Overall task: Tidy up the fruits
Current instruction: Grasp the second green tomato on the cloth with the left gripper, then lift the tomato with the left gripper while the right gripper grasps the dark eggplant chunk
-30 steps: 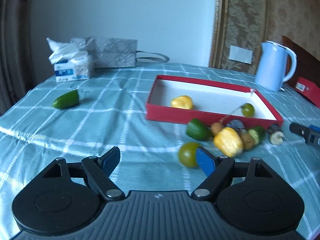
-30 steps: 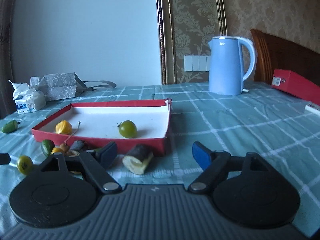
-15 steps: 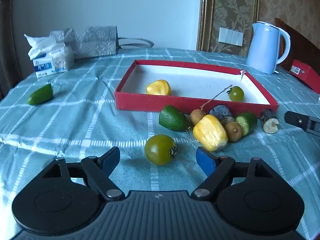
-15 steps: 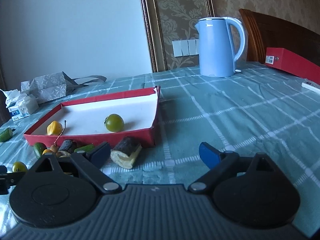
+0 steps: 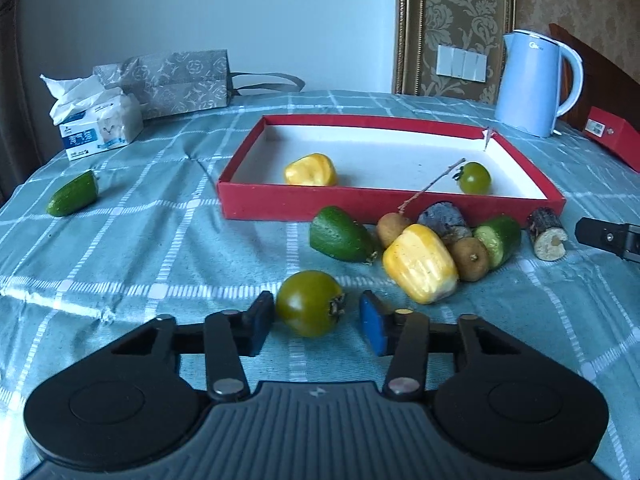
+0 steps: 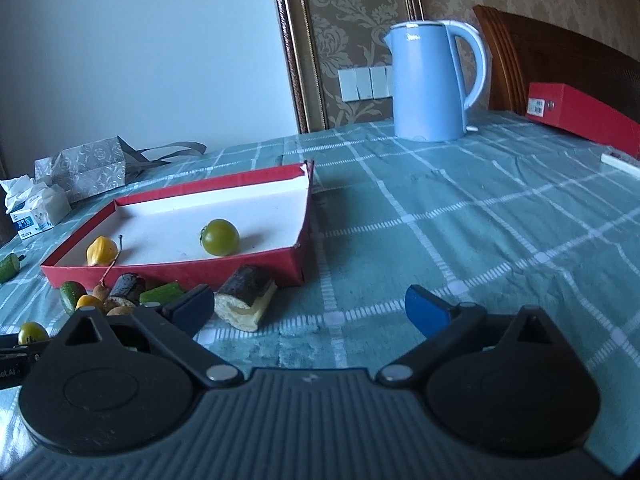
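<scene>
Counting green tomatoes: two, one [image 5: 474, 178] inside red tray [image 5: 384, 204], one near.
Near tomato [image 5: 309, 303]: glossy, olive-green.
Left tool [image 5: 316, 322]: closing around it, gap visible.
Right tool [image 6: 308, 312]: spread, empty.

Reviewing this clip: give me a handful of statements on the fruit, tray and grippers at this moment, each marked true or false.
1. The red tray holds two pieces. True: a yellow piece and a small green tomato.
2. The left gripper brackets a yellow fruit. False: a green tomato sits between its jaws, which have just been closing.
3. The right gripper grips the dark-skinned chunk. False: it is open, holding nothing.
4. The blue kettle stands outside the tray. True.
</scene>
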